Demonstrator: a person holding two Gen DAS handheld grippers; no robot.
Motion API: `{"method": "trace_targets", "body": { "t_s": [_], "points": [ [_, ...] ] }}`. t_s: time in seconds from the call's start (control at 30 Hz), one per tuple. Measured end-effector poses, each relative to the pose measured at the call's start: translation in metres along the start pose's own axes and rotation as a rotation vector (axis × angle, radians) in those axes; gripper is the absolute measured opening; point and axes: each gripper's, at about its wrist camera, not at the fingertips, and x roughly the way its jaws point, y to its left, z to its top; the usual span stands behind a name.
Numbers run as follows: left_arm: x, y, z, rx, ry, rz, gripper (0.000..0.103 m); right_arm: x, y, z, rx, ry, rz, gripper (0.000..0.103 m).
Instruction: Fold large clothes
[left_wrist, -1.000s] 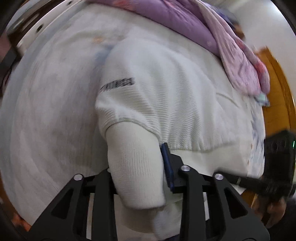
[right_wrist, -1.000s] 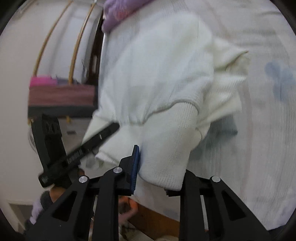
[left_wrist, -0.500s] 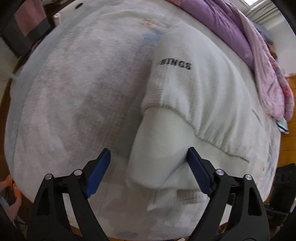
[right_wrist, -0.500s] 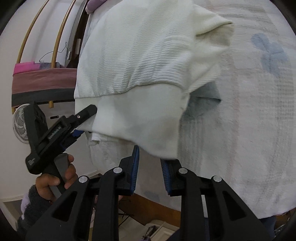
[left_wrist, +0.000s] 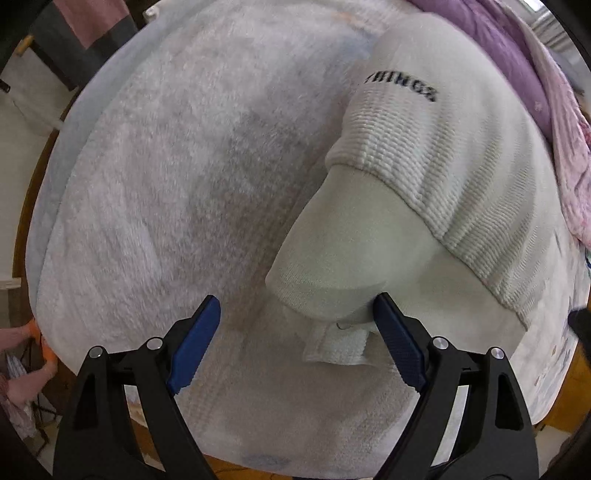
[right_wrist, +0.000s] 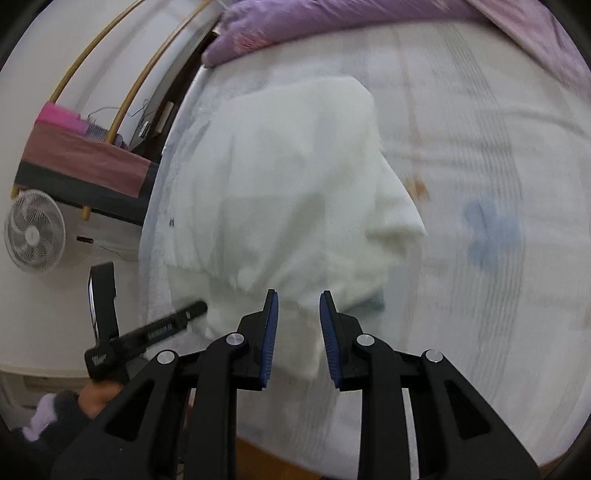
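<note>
Sweater (left_wrist: 436, 155) folded – lettering partly legible (right view blurred).

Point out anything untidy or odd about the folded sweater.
The white sweater lies folded on the bed cover, but a ribbed strip pokes out from under the folded sleeve near the left tool. Both tools are open, holding nothing.

Both the left gripper (left_wrist: 295, 325) and right gripper (right_wrist: 296, 325) have let go of the white sweater (left_wrist: 436, 177), jaws now apart, pulled back from it.
</note>
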Motion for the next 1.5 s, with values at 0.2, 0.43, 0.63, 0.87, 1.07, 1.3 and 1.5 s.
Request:
{"method": "trace_targets", "body": {
  "t_s": [0.2,0.43,0.63,0.87,1.07,1.3,1.5],
  "points": [
    [0.014,-0.011,0.006,0.033,0.007,0.049,0.085,0.03,0.002,0.008,-0.067,0.02,-0.063,0.023],
    [0.029,-0.005,0.017,0.036,0.027,0.083,0.089,0.049,0.005,0.003,-0.074,0.064,-0.1,0.023],
    [0.004,-0.025,0.018,0.042,-0.015,0.129,0.089,0.027,0.015,0.002,-0.102,0.039,-0.123,0.023],
    [-0.084,-0.053,-0.003,0.049,-0.2,0.08,0.09,-0.022,0.026,0.001,-0.145,-0.051,-0.161,0.046],
    [-0.129,-0.092,-0.005,0.098,-0.281,0.015,0.09,-0.062,0.037,-0.002,-0.174,-0.114,-0.163,0.048],
    [-0.157,-0.121,-0.005,0.16,-0.325,-0.037,0.09,-0.104,0.042,-0.008,-0.18,-0.169,-0.185,0.052],
    [-0.186,-0.135,-0.012,0.193,-0.344,-0.054,0.091,-0.137,0.046,-0.017,-0.159,-0.197,-0.199,0.061]
  ]
}}
